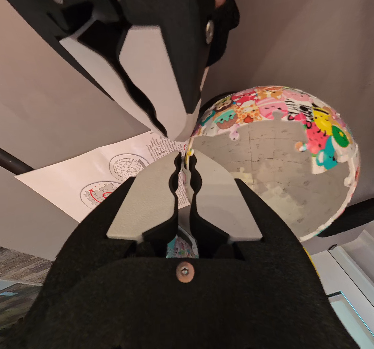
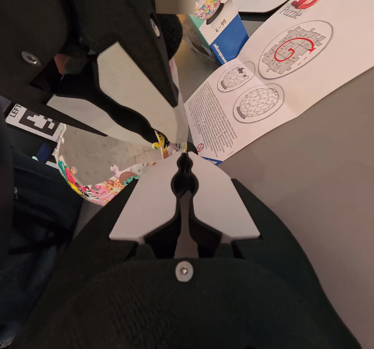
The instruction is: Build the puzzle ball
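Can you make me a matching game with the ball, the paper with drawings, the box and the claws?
Things:
1. puzzle ball
2. instruction sheet
3. puzzle box
4. left claw

States:
A. lies flat and unfolded on the table
B. pinches the rim of the ball
C. unfinished, grey inside showing
D. blue and teal, stands beyond the sheet

Pairs: 1-C, 2-A, 3-D, 4-B
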A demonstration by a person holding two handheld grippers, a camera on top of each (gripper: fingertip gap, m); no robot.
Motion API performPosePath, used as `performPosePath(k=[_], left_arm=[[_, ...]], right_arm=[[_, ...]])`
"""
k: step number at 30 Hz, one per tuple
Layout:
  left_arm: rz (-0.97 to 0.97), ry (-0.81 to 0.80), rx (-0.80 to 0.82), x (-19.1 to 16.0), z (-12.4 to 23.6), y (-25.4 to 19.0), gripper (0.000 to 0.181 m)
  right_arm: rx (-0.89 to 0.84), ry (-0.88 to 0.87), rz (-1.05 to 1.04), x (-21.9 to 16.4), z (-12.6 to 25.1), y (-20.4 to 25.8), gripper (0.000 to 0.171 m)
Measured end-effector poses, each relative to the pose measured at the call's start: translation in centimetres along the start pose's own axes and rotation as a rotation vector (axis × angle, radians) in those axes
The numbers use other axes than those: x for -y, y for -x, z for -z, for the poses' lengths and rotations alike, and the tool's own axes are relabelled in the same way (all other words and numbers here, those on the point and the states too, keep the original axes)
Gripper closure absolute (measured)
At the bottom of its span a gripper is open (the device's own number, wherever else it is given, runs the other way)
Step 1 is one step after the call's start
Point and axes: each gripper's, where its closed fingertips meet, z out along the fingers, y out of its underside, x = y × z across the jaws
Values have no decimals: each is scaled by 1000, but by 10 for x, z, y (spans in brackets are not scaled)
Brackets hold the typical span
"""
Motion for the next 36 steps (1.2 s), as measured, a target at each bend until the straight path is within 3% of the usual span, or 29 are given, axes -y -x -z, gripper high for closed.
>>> performPosePath(k=[36], left_arm=[[45,-23,28,3,1,6,165]], right_arm=[[21,-19,-20,4,3,2,171]])
